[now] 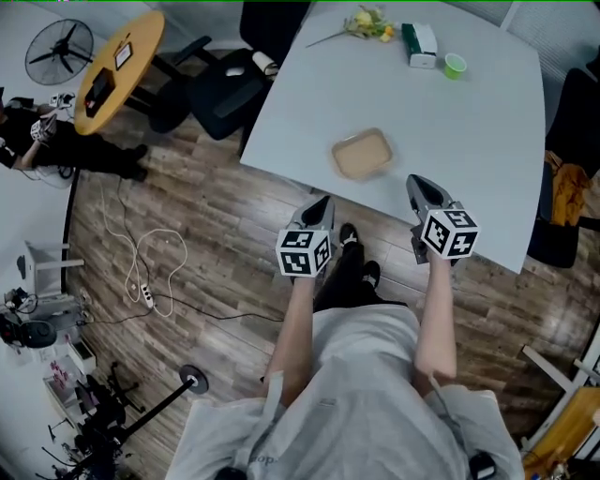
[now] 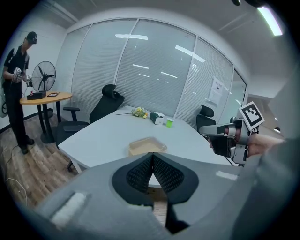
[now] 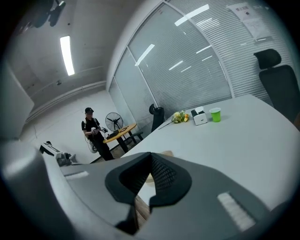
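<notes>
Hovering at near edge of white table (image 1: 487, 169): two grippers, left gripper (image 1: 322, 204) and right gripper (image 1: 419, 185). Gripper views, unlike head view, show each pair of jaws pressed tip to tip, nothing between. One beige tray (image 1: 362, 154) on table just ahead, between them. Far end: one green cup (image 1: 455, 66), one box (image 1: 420, 44), one flower bunch (image 1: 368, 22). Left gripper view adds person (image 2: 16, 89) standing by one pedestal fan (image 2: 43, 76)
</notes>
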A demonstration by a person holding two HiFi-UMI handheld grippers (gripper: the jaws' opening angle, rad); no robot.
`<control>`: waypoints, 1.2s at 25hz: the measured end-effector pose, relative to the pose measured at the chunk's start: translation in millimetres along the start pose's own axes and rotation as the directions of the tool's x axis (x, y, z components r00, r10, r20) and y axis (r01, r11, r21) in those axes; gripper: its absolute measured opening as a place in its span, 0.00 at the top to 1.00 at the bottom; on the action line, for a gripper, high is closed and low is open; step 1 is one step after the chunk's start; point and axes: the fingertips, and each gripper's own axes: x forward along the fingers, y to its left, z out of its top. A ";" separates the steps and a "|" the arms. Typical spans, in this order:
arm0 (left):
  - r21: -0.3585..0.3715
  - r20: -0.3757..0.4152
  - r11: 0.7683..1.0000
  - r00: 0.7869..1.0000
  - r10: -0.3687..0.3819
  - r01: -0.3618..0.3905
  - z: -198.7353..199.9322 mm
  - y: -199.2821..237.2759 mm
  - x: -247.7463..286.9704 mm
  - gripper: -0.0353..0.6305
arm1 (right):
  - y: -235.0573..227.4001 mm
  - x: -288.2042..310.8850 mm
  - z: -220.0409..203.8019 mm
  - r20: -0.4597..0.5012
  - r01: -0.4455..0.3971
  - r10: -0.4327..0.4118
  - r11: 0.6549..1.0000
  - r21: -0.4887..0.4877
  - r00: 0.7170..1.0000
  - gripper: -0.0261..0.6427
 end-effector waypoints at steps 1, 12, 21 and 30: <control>-0.001 -0.007 1.000 1.000 0.000 0.000 0.2 1.9 5.8 0.94 | -2.5 5.6 -0.2 -0.019 -0.001 0.001 1.000 -0.012 1.000 0.96; -0.073 -0.085 0.997 0.996 0.030 -0.036 -0.3 37.2 69.9 0.94 | -29.8 79.0 -3.7 -0.173 0.030 -0.044 0.996 -0.087 0.984 0.96; -0.113 -0.102 0.993 0.995 0.016 -0.027 9.4 52.3 96.0 0.92 | -40.8 101.9 -7.9 -0.265 0.026 -0.070 0.985 -0.168 0.962 0.96; -0.174 -0.081 0.980 0.993 0.080 -0.093 18.4 47.1 108.4 0.89 | -52.4 114.2 -2.9 -0.327 -0.038 -0.056 0.960 -0.276 0.943 0.96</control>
